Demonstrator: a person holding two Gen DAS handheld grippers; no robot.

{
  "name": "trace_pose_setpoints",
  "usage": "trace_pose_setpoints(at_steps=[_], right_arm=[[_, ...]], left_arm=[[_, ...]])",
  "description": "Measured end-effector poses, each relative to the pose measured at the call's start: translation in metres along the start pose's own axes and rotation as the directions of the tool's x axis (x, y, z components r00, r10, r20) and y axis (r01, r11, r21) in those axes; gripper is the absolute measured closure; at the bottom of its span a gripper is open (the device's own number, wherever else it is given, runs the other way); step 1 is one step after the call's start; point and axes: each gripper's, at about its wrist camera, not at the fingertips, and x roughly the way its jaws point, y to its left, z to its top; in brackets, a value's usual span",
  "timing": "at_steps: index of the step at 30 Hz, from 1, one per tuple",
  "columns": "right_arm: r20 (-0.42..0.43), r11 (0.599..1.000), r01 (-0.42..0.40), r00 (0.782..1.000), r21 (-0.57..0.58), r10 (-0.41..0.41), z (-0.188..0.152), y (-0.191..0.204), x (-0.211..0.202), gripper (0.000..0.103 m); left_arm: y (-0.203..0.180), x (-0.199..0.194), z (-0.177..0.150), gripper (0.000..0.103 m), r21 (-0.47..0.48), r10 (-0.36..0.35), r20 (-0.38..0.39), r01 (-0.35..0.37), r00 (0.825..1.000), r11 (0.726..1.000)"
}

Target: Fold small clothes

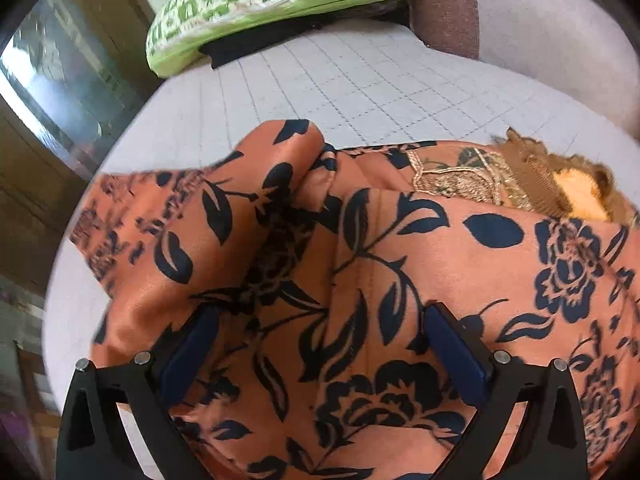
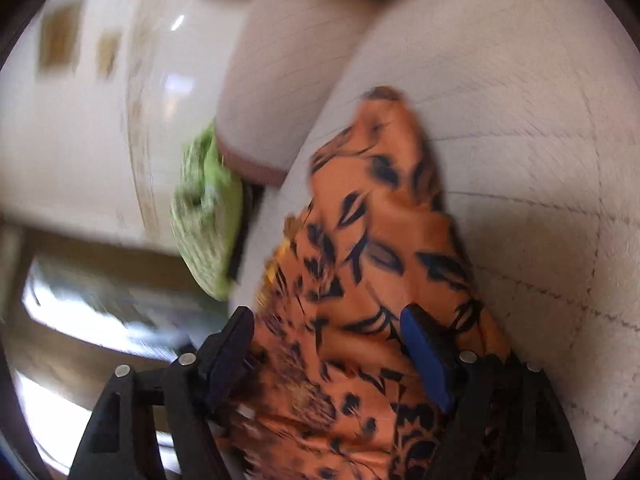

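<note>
An orange garment (image 1: 440,248) with a dark blue flower print lies rumpled on a pale quilted cover (image 1: 360,80). Its gold embroidered neckline (image 1: 460,178) shows at the right. My left gripper (image 1: 320,336) points down at the cloth, jaws wide apart, and the fabric spreads between and under the blue pads (image 1: 192,344) without being pinched. In the blurred right wrist view the same garment (image 2: 380,240) runs up the quilted cover (image 2: 540,160). My right gripper (image 2: 326,340) straddles a bunched part of it with a wide gap between its fingers.
A green and white patterned cushion (image 1: 260,4) lies at the far edge of the cover, and also shows as a green cushion (image 2: 208,220) at the left. A brown-trimmed pale bolster (image 1: 452,4) stands beside it. A glass pane (image 1: 60,80) and wooden furniture lie beyond the left edge.
</note>
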Motion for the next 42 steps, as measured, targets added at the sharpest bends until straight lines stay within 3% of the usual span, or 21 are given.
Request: trace_pose_setpoints(at_steps=[3,5,7,10,15,18,21,26,28,31,37,40,42], right_arm=[[-0.018,0.999,0.000,1.000,0.034,0.000,-0.006,-0.002,-0.003,0.025],[-0.012,0.998,0.000,1.000,0.065,0.001,-0.006,-0.004,-0.011,0.025],[0.014,0.995,-0.009,1.000,0.097,0.008,-0.006,-0.006,-0.024,0.025],[0.044,0.997,-0.022,0.999,0.077,0.019,-0.015,0.000,-0.046,0.025],[0.011,1.000,0.007,1.000,-0.021,-0.006,-0.041,0.021,-0.052,0.025],[-0.039,0.995,0.036,0.998,-0.098,-0.039,-0.064,0.035,-0.036,0.025],[-0.101,0.975,0.079,0.990,-0.208,-0.102,-0.090,0.050,-0.014,0.025],[-0.141,0.909,0.126,0.970,-0.398,-0.196,-0.127,0.066,0.012,0.025],[-0.125,0.879,0.143,0.967,-0.455,-0.223,-0.136,0.065,0.015,0.025],[-0.112,0.851,0.145,0.966,-0.505,-0.231,-0.141,0.064,0.016,0.025],[-0.086,0.817,0.152,0.967,-0.557,-0.239,-0.146,0.065,0.022,0.024],[-0.079,0.813,0.146,0.970,-0.563,-0.228,-0.146,0.065,0.022,0.024],[-0.078,0.815,0.140,0.972,-0.562,-0.221,-0.145,0.064,0.022,0.024]], left_arm=[[-0.002,-0.004,0.001,0.000,0.037,0.057,0.016,-0.058,0.998,0.998],[0.005,-0.006,0.000,0.003,0.034,0.049,0.003,-0.049,0.999,0.998],[0.018,-0.013,-0.002,0.011,0.007,-0.008,-0.001,0.008,1.000,1.000],[0.046,-0.037,-0.011,0.012,-0.025,-0.089,0.049,0.090,0.995,0.996],[0.124,-0.062,-0.037,0.012,-0.146,-0.195,0.073,0.204,0.978,0.968],[0.187,-0.055,-0.053,0.012,-0.287,-0.222,0.051,0.227,0.974,0.931],[0.251,-0.033,-0.067,0.012,-0.445,-0.224,0.015,0.208,0.974,0.871],[0.315,0.006,-0.075,0.012,-0.587,-0.229,-0.033,0.167,0.973,0.792],[0.338,0.022,-0.071,0.012,-0.654,-0.227,-0.039,0.147,0.973,0.742],[0.354,0.043,-0.060,0.012,-0.695,-0.224,-0.046,0.130,0.973,0.707],[0.348,0.086,-0.033,0.012,-0.741,-0.302,-0.048,0.169,0.952,0.650],[0.342,0.097,-0.017,0.012,-0.742,-0.266,-0.042,0.148,0.963,0.654],[0.342,0.101,-0.008,0.012,-0.748,-0.278,-0.010,0.177,0.961,0.640]])
